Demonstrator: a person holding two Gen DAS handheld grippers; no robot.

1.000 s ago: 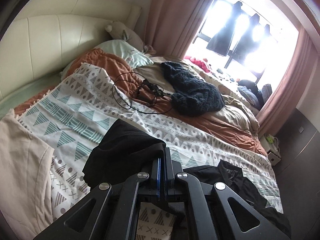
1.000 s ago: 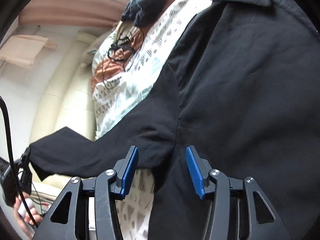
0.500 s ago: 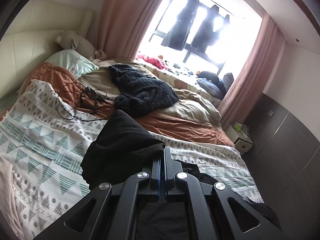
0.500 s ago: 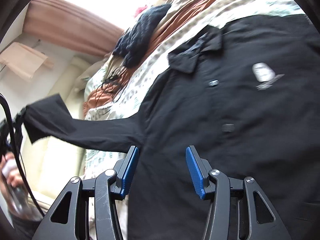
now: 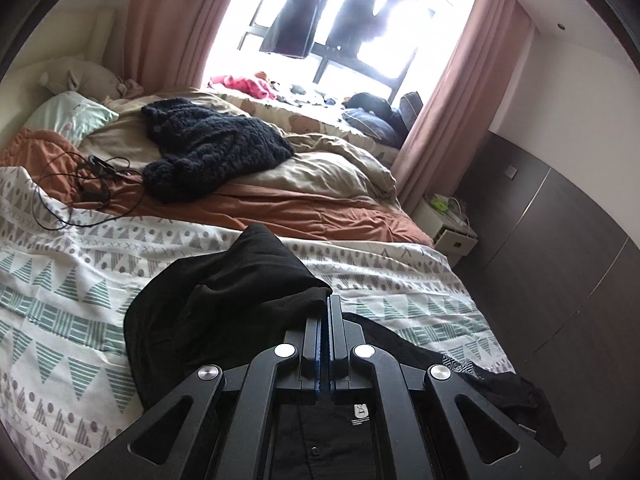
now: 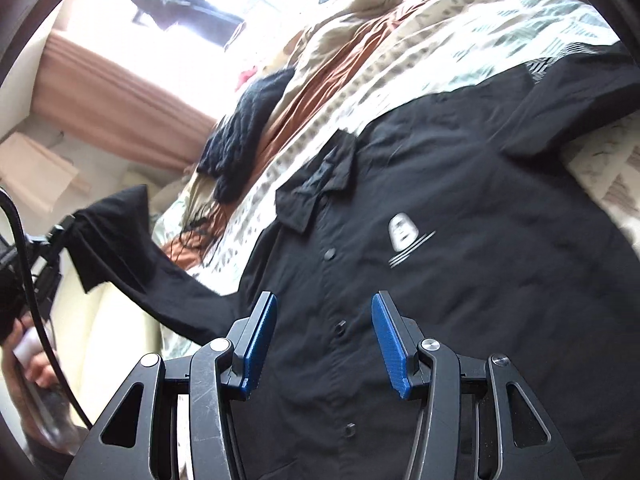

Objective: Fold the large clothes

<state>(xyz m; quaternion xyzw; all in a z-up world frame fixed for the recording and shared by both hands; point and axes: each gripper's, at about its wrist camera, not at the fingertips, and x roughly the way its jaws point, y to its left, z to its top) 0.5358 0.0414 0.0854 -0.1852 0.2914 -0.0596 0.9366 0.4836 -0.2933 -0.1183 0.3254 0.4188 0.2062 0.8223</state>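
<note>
I see the black shirt (image 6: 460, 280) as smooth matt cloth with glossy plastic buttons. At eleven o'clock lies a dark sweater (image 5: 212, 152), chunky rough knit. The patterned bedspread (image 5: 80, 292) looks soft, creased cotton. My right gripper (image 6: 324, 336) has ribbed blue pads (image 6: 390, 344) and scuffed black metal.

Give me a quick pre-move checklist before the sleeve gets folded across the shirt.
1. Left tongs shut on the sleeve: ok, cloth pinched at the tips.
2. Right tongs open and holding nothing: ok.
3. Shirt lying front up on the patterned blanket, collar and buttons showing: ok.
4. Other sleeve spread flat: ok.
5. Shirt front clear of the cable and the knitted sweater: ok, both lie further up the bed.
6. Shirt hem straight: cannot tell, out of view.
</note>
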